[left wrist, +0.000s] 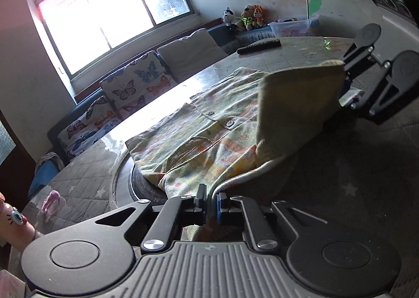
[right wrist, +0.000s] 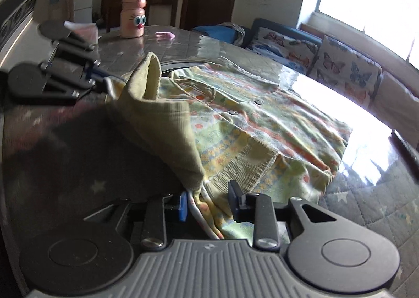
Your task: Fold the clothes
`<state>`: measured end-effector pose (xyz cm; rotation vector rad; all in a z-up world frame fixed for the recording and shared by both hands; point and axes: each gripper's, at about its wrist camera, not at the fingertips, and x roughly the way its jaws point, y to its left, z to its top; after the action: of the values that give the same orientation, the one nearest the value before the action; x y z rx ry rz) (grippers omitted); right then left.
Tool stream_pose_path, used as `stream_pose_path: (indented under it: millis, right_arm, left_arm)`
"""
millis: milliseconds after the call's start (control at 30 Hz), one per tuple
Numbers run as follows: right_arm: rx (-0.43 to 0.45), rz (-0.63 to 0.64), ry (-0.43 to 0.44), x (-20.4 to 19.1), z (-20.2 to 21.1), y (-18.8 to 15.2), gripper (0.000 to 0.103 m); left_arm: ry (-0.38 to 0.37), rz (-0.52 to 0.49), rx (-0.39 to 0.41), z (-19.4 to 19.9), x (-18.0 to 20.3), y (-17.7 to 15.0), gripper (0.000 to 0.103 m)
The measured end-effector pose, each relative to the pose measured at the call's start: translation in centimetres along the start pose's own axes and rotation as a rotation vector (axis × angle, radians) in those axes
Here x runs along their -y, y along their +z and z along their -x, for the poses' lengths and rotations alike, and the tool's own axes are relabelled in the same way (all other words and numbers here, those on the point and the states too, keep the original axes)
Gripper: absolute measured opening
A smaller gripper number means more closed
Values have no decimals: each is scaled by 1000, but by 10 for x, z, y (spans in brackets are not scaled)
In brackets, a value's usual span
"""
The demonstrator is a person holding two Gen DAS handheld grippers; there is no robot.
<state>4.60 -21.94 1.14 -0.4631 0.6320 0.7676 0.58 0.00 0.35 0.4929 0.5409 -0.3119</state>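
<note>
Patterned shirt (left wrist: 209, 125) lies on the round table (left wrist: 301, 54), one side lifted by both grippers.

The table also carries a remote (left wrist: 259, 46), a pink bottle (right wrist: 132, 16) and a small pink item (right wrist: 165, 35). The left gripper (left wrist: 210, 202) pinches the shirt's edge. The right gripper (right wrist: 208, 202) stands spread, cloth running between its fingers. The raised yellow-green fold (right wrist: 167, 125) blocks the shirt's near side.

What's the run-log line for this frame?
step: fold shirt | left gripper: shut on hem | right gripper: open around edge | flap raised
</note>
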Motion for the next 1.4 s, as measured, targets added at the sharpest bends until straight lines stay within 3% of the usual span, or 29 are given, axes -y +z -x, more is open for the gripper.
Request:
stream_pose_path:
  millis: [100,267,567,733,1067,1233,1400]
  right_arm:
    - [11,-2,-9,-1,4,-2,29]
    - [40,-16,-8,-2,16,-3,6]
    - [113,-72,84,-22,92,5,5]
    - [141,-80,87,-27,123,20,3]
    - [137,-111,15,33,61,74,3]
    - [74,-161,-15,65,-4,95,3]
    - [2,-238,-56,79,-65,86,6]
  left_arm:
    - [2,18,-1,1,-2,1,8]
    - [6,32,18,17,-2,3,8]
    - [-9,20,33,96,5,4,7]
    - [-6,48,55,123,-2,12,7]
    - [69,56,45,41,-40,49,7]
    - [72,79,-39,-23,-58,52,7]
    - [53,142,-137,-77,-67,39,11]
